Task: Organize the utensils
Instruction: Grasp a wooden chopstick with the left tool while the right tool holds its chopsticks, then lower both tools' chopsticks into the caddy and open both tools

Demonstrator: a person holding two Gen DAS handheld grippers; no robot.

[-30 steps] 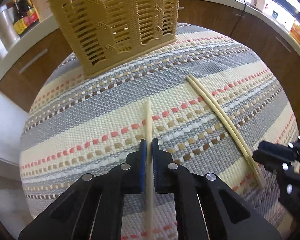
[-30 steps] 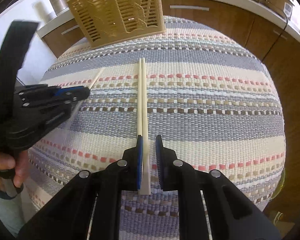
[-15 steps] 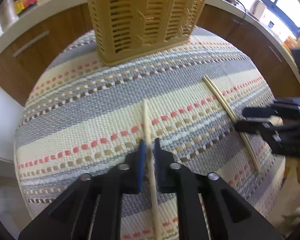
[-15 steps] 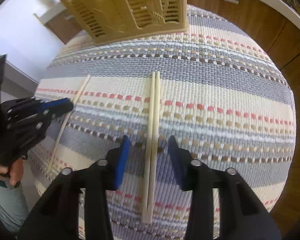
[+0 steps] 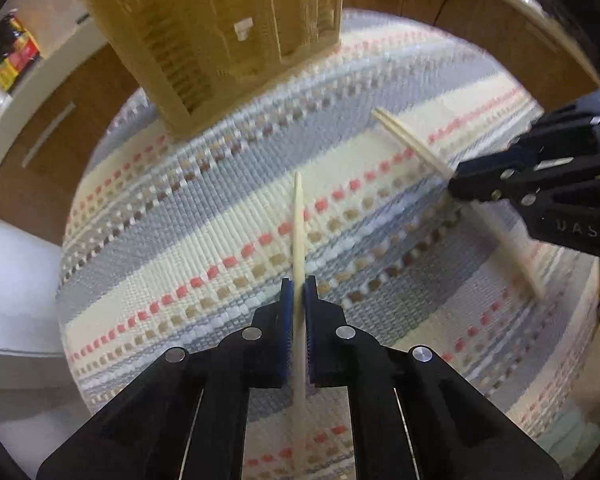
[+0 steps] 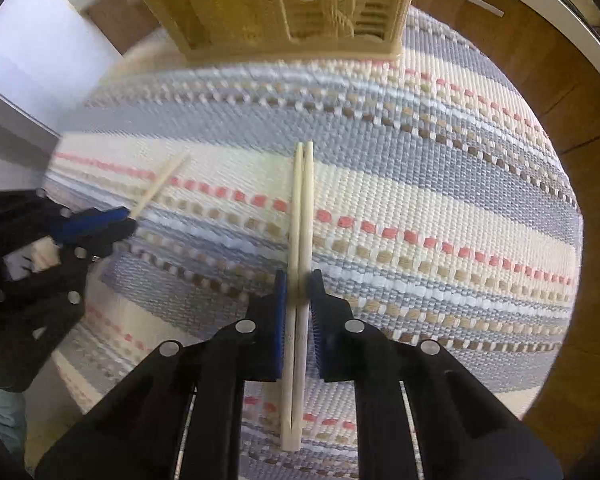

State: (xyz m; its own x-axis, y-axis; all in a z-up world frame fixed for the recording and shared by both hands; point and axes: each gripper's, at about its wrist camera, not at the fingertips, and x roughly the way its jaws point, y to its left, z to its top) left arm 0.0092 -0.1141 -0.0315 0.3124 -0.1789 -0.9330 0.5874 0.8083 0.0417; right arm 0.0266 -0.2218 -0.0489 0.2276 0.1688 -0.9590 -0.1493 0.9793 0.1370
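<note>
Basket (image 6: 284, 4), tan and slotted, stands at the far edge of the striped woven mat (image 6: 440, 184), contents unclear, looming larger than a moment ago, as the left gripper (image 5: 298, 286) clamps one chopstick (image 5: 298, 220) and the right gripper (image 6: 299, 280), jaws just closing, pinches the chopstick pair (image 6: 303, 208).

Brown wooden cabinets (image 6: 560, 92) under a white countertop (image 5: 32, 92) curve behind the striped woven mat (image 5: 228, 216)

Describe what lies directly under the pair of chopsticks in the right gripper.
The striped woven mat lies under the pair of chopsticks. What the mat itself rests on is covered.
</note>
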